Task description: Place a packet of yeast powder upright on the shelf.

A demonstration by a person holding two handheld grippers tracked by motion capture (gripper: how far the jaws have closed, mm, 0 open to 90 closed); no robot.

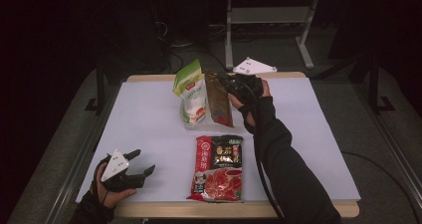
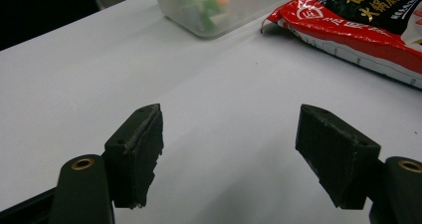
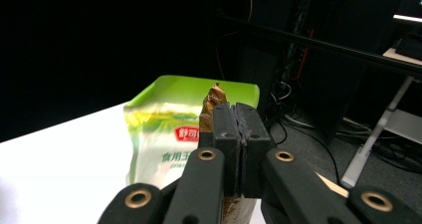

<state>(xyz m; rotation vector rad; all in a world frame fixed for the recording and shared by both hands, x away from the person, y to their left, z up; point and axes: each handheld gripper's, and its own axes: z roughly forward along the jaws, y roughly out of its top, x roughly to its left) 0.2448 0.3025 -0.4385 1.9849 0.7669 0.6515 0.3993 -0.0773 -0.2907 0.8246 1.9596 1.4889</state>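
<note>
1. Nearest the high camera: red packet [image 1: 218,169] flat at the table's [image 1: 149,119] near edge, long axis running away from the person, black panel with yellow characters at the far end, red picture at the near end.
2. Beyond it, brown pouch [image 1: 219,100] standing upright in a clear tub [image 1: 188,123] near the table's far middle, long axis vertical, top edge up, glossy brown and gold.
3. Pinched at its top corner by the right gripper [image 1: 230,82]; in the right gripper view, jaws pressed tight together with the crumpled brown tip [image 3: 214,97] poking up just past them.
4. Just beside the pouch, on its left, green bag [image 1: 190,92], upright too, white face, red label, green top.
5. Well apart, at the near left corner, left gripper [image 1: 143,165] low over bare table, jaws spread wide, nothing between them.
6. Tub corner [image 2: 219,10] and packet edge [image 2: 358,25] seen ahead of those jaws.
</note>
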